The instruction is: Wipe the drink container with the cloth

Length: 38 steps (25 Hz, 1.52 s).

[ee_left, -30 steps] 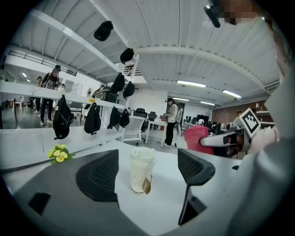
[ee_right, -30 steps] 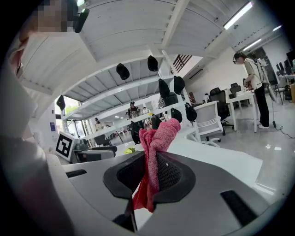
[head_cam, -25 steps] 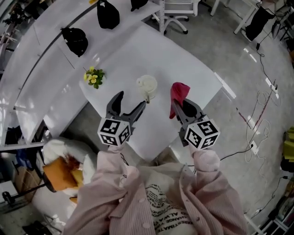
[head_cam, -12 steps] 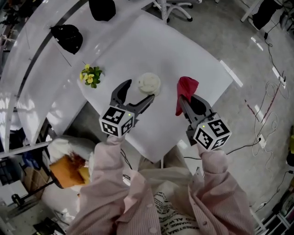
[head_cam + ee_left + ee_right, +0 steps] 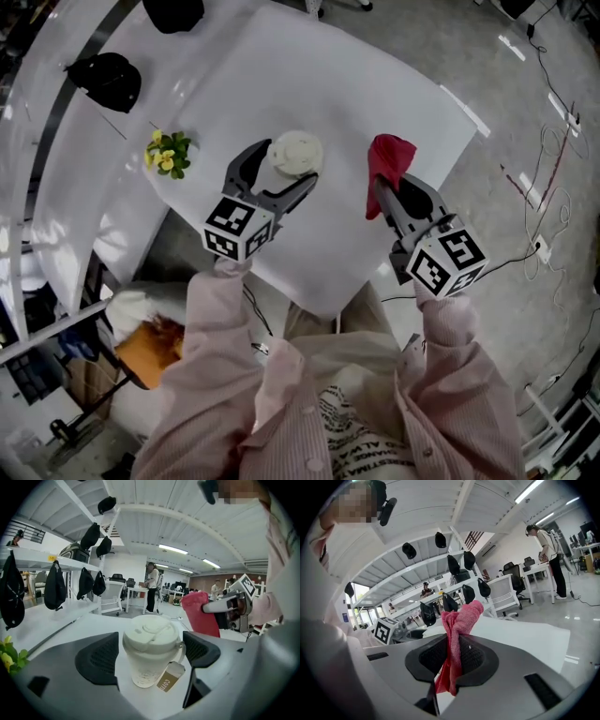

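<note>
A cream cup with a lid stands upright on the white table, a paper tag hanging at its side. My left gripper is open with the cup standing between its two jaws; a narrow gap shows on each side of the cup. My right gripper is shut on a red cloth, which sticks up bunched above the jaws. It hangs above the table to the right of the cup, apart from it.
A small bunch of yellow flowers lies at the table's left edge. Black caps hang along a white shelf at the left. Cables trail on the grey floor to the right. People stand at desks far behind.
My left gripper has moved forward until its jaws straddle the cup. The right gripper with the cloth has shifted slightly forward and right.
</note>
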Each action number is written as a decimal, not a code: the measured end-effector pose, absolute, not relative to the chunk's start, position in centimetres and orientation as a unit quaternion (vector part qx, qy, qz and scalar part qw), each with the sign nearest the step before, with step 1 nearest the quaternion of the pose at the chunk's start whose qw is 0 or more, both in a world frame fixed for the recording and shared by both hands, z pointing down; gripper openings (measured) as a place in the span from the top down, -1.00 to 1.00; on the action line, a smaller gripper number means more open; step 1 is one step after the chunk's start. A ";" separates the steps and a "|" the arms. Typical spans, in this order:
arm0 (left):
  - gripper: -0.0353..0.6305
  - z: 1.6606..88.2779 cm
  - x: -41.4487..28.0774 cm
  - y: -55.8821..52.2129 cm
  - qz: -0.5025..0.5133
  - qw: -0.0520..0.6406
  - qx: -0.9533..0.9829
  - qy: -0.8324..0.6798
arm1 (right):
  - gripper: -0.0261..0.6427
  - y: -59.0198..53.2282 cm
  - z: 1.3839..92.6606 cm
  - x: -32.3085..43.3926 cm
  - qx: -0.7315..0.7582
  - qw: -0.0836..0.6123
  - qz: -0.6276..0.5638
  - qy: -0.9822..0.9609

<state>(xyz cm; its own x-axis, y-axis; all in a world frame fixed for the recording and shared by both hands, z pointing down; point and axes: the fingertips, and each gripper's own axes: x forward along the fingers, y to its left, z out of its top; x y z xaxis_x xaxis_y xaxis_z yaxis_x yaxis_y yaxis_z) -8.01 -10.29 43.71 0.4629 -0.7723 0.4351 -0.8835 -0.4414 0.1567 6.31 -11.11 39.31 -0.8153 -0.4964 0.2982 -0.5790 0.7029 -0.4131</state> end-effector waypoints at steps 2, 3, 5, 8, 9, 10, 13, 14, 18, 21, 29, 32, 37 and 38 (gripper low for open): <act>-0.30 43.9 -7.7 -10.4 0.149 0.184 0.844 -0.482 | 0.78 -10.9 39.5 6.2 0.300 0.083 0.254 -0.916; -0.30 43.9 -7.6 -10.4 0.147 0.183 0.847 -0.476 | 0.78 -10.8 39.5 6.2 0.303 0.083 0.254 -0.915; -0.30 43.9 -7.6 -10.4 0.144 0.182 0.853 -0.468 | 0.78 -10.7 39.5 5.9 0.306 0.081 0.255 -0.914; -0.30 44.0 -7.8 -10.3 0.147 0.177 0.858 -0.460 | 0.78 -10.9 39.3 5.5 0.313 0.083 0.251 -0.912; -0.30 44.0 -7.8 -10.3 0.150 0.173 0.858 -0.459 | 0.78 -11.0 39.2 5.3 0.313 0.084 0.247 -0.913; -0.30 44.1 -7.7 -10.3 0.153 0.171 0.859 -0.458 | 0.78 -11.2 38.9 5.1 0.312 0.087 0.240 -0.915; -0.29 44.2 -7.7 -10.1 0.162 0.162 0.862 -0.453 | 0.78 -11.9 37.8 3.8 0.305 0.097 0.206 -0.925; -0.29 44.3 -7.7 -10.0 0.168 0.158 0.863 -0.449 | 0.78 -12.2 37.4 3.2 0.303 0.102 0.190 -0.928; -0.29 44.5 -7.9 -9.9 0.179 0.149 0.870 -0.435 | 0.78 -13.3 35.8 0.2 0.284 0.131 0.113 -0.943; -0.29 44.5 -7.9 -9.9 0.169 0.148 0.872 -0.434 | 0.78 -13.8 34.8 -2.5 0.259 0.162 0.043 -0.951; -0.29 44.4 -7.8 -9.9 0.149 0.150 0.878 -0.429 | 0.78 -13.4 36.0 -9.0 0.146 0.277 -0.125 -0.941; -0.29 44.6 -7.9 -9.8 0.151 0.153 0.878 -0.427 | 0.78 -13.0 37.8 -10.0 0.105 0.328 -0.162 -0.925; -0.29 44.4 -7.9 -9.9 0.146 0.153 0.881 -0.424 | 0.78 -12.0 39.7 -10.8 0.060 0.371 -0.174 -0.910; -0.29 44.5 -7.9 -9.9 0.147 0.153 0.881 -0.423 | 0.78 -11.9 39.8 -10.8 0.056 0.374 -0.173 -0.909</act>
